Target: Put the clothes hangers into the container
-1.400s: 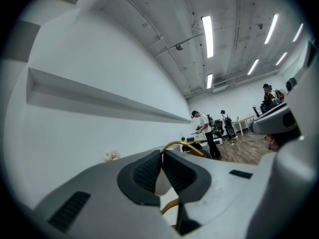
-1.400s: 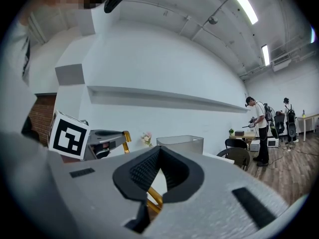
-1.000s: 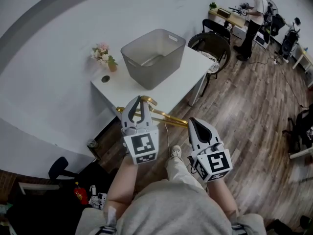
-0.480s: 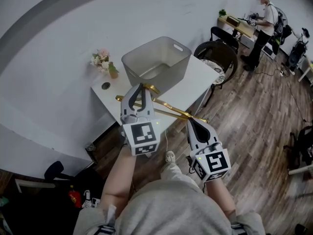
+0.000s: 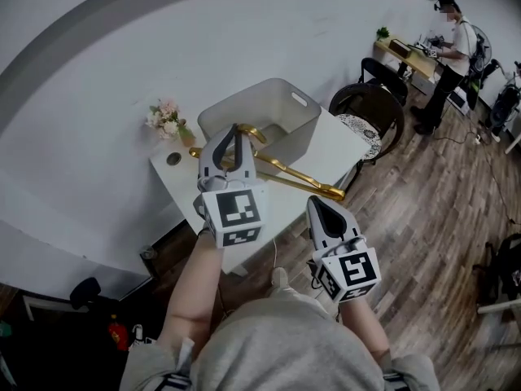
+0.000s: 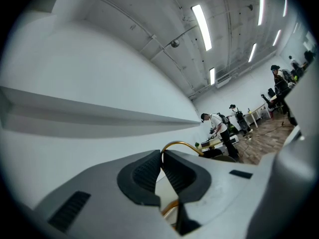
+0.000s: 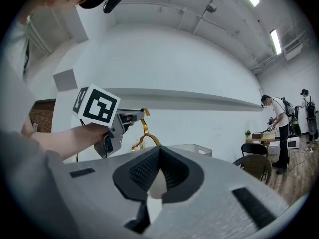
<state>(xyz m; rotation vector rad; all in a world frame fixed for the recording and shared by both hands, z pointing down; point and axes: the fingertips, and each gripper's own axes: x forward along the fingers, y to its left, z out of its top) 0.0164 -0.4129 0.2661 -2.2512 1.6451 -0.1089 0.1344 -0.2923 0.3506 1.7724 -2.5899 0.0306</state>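
My left gripper [image 5: 235, 129] is shut on the hook of a gold clothes hanger [image 5: 285, 172]. It holds the hanger over the white table [image 5: 330, 147], against the near wall of the grey container [image 5: 297, 104]. The hanger's bar slants down to the right, past the table's edge. In the left gripper view, the gold hook [image 6: 182, 144] curls out from between the shut pads [image 6: 149, 173]. My right gripper [image 5: 314, 201] is shut with nothing in it, lower right of the hanger. In the right gripper view, it [image 7: 159, 148] looks towards the left gripper [image 7: 107, 118], the hanger [image 7: 145, 129] and the container [image 7: 193, 148].
A small pot of pink flowers [image 5: 166, 117] and a dark round disc [image 5: 173, 159] sit at the table's left end. A round dark chair [image 5: 368, 106] stands right of the table. A person [image 5: 450, 32] stands at a desk far right. The floor is wood.
Both grippers have moved forward towards the table. The left one rose, carrying the hanger from in front of the table to over it, beside the container.
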